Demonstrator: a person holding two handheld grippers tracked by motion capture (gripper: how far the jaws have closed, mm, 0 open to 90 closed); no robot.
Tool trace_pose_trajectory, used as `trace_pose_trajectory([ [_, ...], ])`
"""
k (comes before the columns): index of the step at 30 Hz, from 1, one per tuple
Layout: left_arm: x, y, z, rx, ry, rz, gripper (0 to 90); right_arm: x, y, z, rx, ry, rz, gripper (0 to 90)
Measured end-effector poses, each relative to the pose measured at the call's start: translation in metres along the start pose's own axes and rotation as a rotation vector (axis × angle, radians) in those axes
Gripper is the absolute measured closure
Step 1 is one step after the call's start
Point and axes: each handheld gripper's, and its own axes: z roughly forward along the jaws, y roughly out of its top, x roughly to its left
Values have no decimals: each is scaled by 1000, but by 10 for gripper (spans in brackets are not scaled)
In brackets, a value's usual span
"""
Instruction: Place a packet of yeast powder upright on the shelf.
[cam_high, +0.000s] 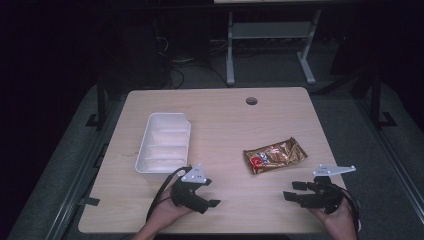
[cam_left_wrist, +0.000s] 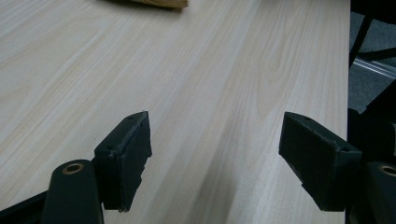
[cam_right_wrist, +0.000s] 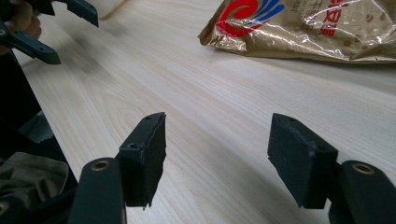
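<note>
I have the table (cam_high: 220, 115) before me, pale wood, with both tools low over its near edge. Ahead of my left gripper (cam_high: 212, 197) and a little to its left stands the white tray (cam_high: 145, 150), its long axis running away from me; I can't tell whether anything lies in it. Ahead of my right gripper (cam_high: 290, 192), and slightly toward the middle of the table, lies the snack bag (cam_high: 275, 155), flat on the wood, gold foil with a red mark at one end. Its long axis runs mostly across my reach, tilted so the end on my right sits farther off.

In the right gripper view the snack bag fills the top edge, near but apart from the jaws, which stand wide with only bare wood between them. The left gripper's jaws are likewise spread and hold nothing.

I judge the right gripper the nearer to the bag, so the pick falls to it: go forward and take the near long edge, jaws across the thin foil.
</note>
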Motion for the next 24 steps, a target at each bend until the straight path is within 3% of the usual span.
trace_pose_trajectory([
  [5,-1,2,2,0,-2,-3,263,-2,-1,-3,-9,-4,16,363],
  [15,2,15,8,-16,-2,-25,410,-19,4,-14,-57,-68,66,342],
  [19,6,20,16,3,5,-32,454,-33,11,-21,-102,-86,105,333],
  [20,7,23,20,0,-3,-46,463,-41,15,-23,-115,-80,135,336],
  [23,10,26,25,0,-18,-65,477,-50,19,-25,-126,-74,163,336],
  [24,11,30,30,5,-21,-66,499,-57,24,-26,-134,-92,173,336],
])
